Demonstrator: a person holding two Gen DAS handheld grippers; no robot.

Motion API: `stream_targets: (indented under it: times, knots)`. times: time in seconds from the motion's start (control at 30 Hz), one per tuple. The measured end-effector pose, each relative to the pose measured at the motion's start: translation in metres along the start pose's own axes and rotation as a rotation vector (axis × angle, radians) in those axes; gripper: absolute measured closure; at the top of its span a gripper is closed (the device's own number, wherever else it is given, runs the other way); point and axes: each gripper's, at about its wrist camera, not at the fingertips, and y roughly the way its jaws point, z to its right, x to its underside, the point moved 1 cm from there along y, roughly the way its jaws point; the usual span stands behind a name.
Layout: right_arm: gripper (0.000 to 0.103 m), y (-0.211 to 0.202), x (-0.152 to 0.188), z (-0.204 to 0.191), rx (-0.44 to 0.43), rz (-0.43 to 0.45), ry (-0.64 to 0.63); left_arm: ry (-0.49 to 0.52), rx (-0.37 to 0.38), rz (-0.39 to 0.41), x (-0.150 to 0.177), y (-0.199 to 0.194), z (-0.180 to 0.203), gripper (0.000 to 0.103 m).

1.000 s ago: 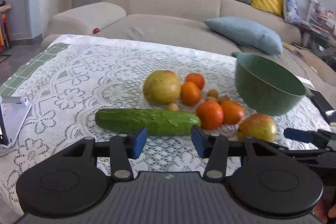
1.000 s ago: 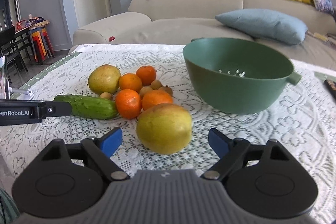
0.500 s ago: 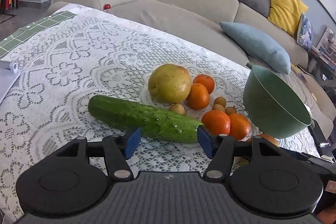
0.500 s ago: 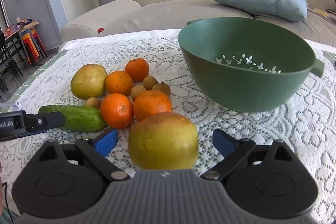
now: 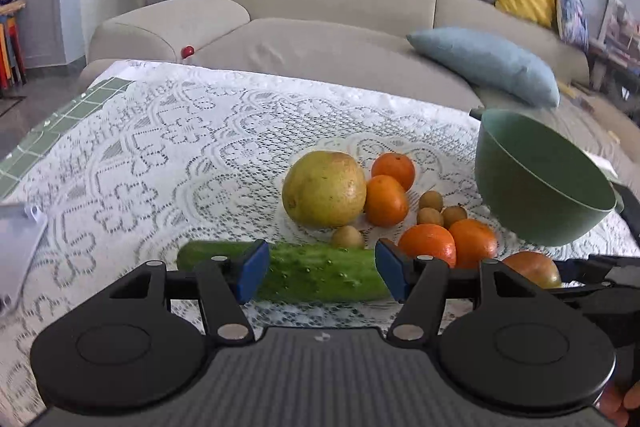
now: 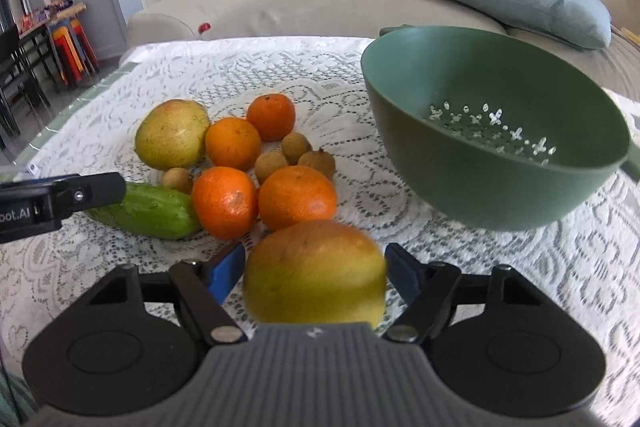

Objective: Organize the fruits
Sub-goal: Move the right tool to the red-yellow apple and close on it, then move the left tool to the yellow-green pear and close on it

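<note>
A yellow-red mango (image 6: 316,271) sits between the blue pads of my right gripper (image 6: 314,273), which has closed on it. My left gripper (image 5: 318,275) is open, its pads on either side of the green cucumber (image 5: 316,273) lying crosswise on the lace cloth. Behind it lie a large yellow-green fruit (image 5: 324,189), several oranges (image 5: 386,201) and small brown fruits (image 5: 430,201). The green colander bowl (image 6: 496,131) stands empty at the right; it also shows in the left wrist view (image 5: 540,183).
The table has a white lace cloth (image 5: 160,155). A white object (image 5: 16,247) lies at the left edge. A beige sofa (image 5: 320,7) with cushions stands behind the table. My left gripper's finger (image 6: 60,201) shows in the right wrist view.
My right gripper has narrowed from wide open until its pads meet the mango. My left gripper has moved down and forward, so its open pads now straddle the cucumber.
</note>
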Motion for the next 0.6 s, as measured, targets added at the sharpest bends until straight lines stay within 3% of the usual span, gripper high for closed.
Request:
stream_targets:
  times: [0.17,0.4,0.53,0.6]
  knots:
    - [0.029,0.002,0.006,0.002,-0.015,-0.007,0.021,0.133,-0.003,-0.010,-0.019,0.008,0.008,0.031]
    - [0.035,-0.003,0.011,0.002,-0.022,0.004,0.004,0.190,0.027,-0.031,-0.027,0.034,0.009,0.030]
    - [0.036,-0.001,0.011,0.003,-0.037,-0.002,0.019,0.221,0.020,-0.010,-0.028,0.040,0.011,0.016]
    - [0.036,-0.001,0.011,0.002,-0.035,-0.004,0.016,0.222,0.043,-0.015,-0.029,0.045,0.011,0.016]
